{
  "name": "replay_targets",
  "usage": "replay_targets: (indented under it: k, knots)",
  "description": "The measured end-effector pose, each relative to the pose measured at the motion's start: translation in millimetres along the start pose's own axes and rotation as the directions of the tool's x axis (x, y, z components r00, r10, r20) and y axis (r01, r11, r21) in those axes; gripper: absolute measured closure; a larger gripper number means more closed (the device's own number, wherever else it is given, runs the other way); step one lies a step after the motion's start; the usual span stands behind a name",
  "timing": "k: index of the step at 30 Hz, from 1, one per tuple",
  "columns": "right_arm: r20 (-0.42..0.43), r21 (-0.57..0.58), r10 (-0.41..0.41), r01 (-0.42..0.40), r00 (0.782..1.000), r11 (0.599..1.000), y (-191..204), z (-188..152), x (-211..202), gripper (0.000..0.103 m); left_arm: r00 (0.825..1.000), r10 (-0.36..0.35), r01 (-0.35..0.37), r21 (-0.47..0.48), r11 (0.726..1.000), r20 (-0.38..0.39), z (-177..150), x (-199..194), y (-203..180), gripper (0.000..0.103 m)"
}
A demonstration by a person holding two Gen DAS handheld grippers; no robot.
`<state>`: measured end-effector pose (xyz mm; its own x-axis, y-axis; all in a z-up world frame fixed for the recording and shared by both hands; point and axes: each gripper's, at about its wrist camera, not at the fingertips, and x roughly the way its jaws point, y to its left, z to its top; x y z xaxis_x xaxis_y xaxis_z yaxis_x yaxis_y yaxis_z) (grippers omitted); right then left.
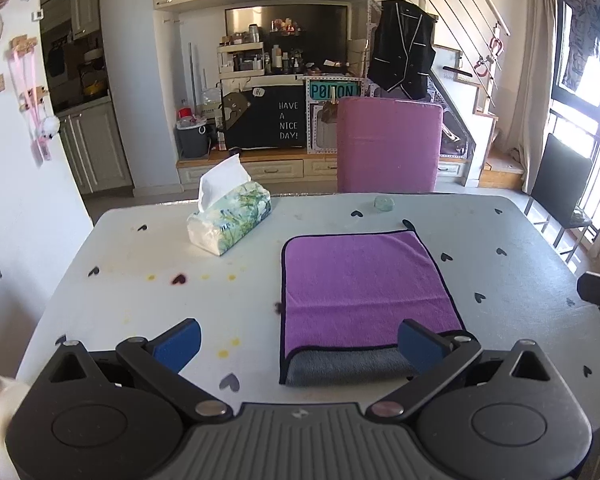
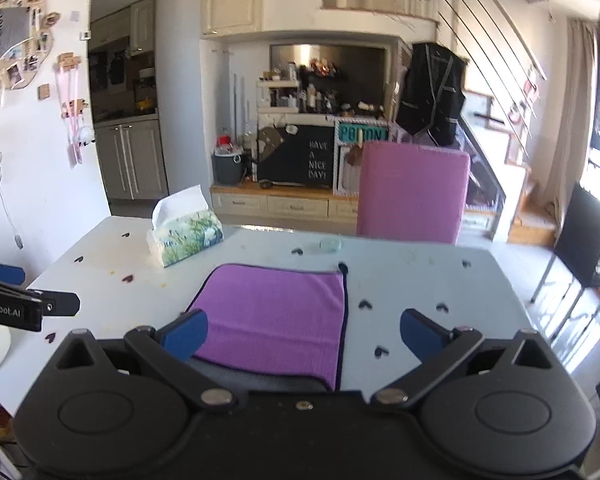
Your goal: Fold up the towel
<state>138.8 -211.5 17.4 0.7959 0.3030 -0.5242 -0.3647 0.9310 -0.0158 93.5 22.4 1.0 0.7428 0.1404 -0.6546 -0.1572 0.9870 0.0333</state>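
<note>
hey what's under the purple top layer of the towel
A grey layer of the towel shows at its near edge, poking out under the purple. Beneath that is the white table. How far the grey runs under the purple is hidden.

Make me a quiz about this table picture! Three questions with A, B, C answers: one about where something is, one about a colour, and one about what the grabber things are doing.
1. Where is the tissue pack compared with the towel, seen from the left wrist camera?
A. On top of it
B. To its left, farther back on the table
C. Under it

2. What colour is the towel's top side?
A. Purple
B. Yellow
C. Green

3. What are the left gripper and right gripper doing?
A. Both squeezing the towel
B. One holds the tissue pack
C. Both open, holding nothing

Answers:
1 B, the pack stands apart from the towel, up and left of it.
2 A, the top is purple, with a grey underside showing at the near edge.
3 C, each gripper's jaws are spread wide with nothing between them.
</note>
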Motion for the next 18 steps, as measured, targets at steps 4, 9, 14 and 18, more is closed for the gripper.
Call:
replay_targets:
  k: [4, 9, 14, 18]
  knots:
    - [-0.005, -0.014, 0.009, -0.010, 1.000, 1.000, -3.1, 3.7, 17.3, 0.001, 1.000, 0.006, -0.007, 0.021, 1.000, 0.003, 4.3, 17.0, -3.6, 0.000]
    - [-0.029, 0.004, 0.037, -0.037, 0.999, 0.999, -10.0, 2.3, 44.9, 0.001, 0.999, 0.032, -0.032, 0.028, 0.999, -0.012, 9.1, 41.7, -4.3, 0.000]
    - [-0.090, 0.050, 0.046, -0.042, 0.995, 0.998, -18.2, -4.5, 75.7, 0.000, 0.998, 0.047, -0.046, 0.040, 0.998, -0.029, 8.6, 70.5, -4.7, 0.000]
    - [-0.149, 0.068, 0.026, -0.016, 0.988, 0.998, -23.8, -15.6, 103.6, 0.000, 0.998, 0.019, -0.019, 0.004, 1.000, -0.065, 2.0, 95.0, 0.1, 0.000]
